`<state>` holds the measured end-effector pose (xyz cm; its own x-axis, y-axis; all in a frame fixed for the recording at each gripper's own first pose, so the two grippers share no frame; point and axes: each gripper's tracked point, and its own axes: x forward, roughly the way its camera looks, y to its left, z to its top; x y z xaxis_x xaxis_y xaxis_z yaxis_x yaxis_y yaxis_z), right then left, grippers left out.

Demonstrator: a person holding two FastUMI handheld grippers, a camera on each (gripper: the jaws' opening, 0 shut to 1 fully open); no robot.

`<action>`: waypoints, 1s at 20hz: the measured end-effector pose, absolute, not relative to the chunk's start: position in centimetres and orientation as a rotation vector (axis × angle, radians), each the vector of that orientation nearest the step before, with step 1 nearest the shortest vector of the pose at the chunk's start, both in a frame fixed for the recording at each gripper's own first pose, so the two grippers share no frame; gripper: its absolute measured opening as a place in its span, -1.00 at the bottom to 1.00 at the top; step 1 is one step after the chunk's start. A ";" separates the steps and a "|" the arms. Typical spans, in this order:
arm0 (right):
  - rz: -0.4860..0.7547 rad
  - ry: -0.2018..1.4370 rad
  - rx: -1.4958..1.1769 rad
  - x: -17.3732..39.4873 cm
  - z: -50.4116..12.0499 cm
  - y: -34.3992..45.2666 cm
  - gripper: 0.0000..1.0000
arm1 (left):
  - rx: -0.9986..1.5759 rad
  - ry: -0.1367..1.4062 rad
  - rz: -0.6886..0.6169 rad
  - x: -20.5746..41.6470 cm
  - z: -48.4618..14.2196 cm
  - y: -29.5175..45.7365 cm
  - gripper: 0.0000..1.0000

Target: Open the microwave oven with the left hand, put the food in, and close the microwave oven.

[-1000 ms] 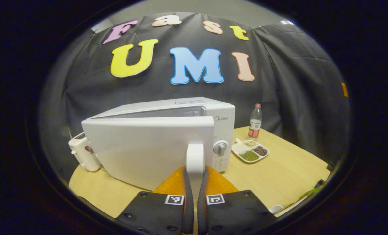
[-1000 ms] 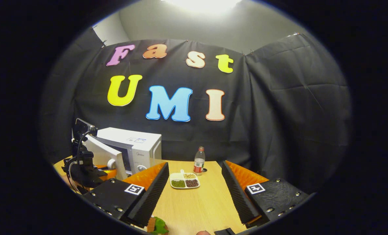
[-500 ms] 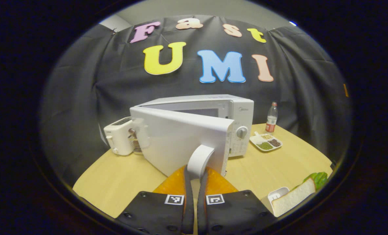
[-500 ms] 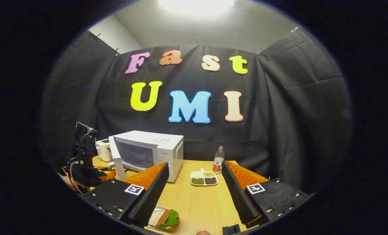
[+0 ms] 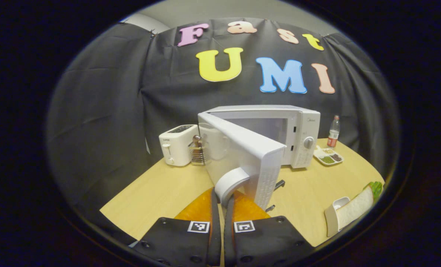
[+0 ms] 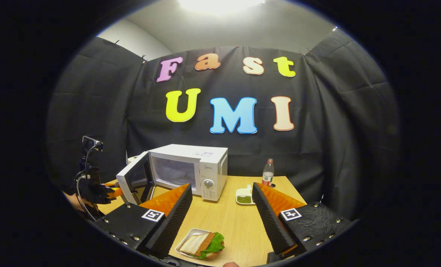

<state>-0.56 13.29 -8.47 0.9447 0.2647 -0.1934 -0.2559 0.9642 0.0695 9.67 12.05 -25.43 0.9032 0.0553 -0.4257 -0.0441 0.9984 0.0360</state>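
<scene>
The microwave oven [image 6: 200, 167] stands toward the back left of the worktop [image 6: 231, 218], its door [image 5: 242, 155] swung well out from the cavity, so the pale inside shows. The left gripper [image 5: 222, 202] is clenched on the door's white handle [image 5: 229, 181], both fingers pressing its sides; in the right gripper view this gripper [image 6: 111, 193] sits at the door's outer edge. The food, a sandwich [image 6: 203, 244] with green lettuce on a small white tray, lies near the worktop's front edge, between the fingers of the right gripper [image 6: 222, 217], whose jaws are spread wide and grasp nothing. Behind the microwave oven's right side, near the back edge, are a divided dish [image 6: 244, 196] of beans and a plastic bottle [image 6: 267, 177]. A white toaster [image 5: 177, 144] stands at the back left, just beside a small wire rack [image 5: 197, 154].
</scene>
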 end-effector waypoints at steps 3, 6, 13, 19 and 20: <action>0.269 0.251 0.058 0.0 -10.1 14.3 0.96 | 0.033 0.444 0.063 9.0 -25.6 14.7 -0.80; 0.254 0.306 0.077 0.1 -11.9 14.7 0.96 | 0.011 0.450 0.043 8.6 -25.6 16.6 -0.79; 0.232 0.517 0.124 0.1 -18.0 15.5 0.96 | 0.010 0.452 0.031 7.2 -25.4 18.2 -0.59; 0.230 0.752 0.235 -0.5 -23.8 17.0 0.98 | 0.000 0.406 0.064 3.8 -21.6 19.8 0.77; 0.222 0.790 0.244 -0.8 -24.7 17.0 0.97 | -0.007 0.392 0.074 3.7 -20.7 20.2 0.76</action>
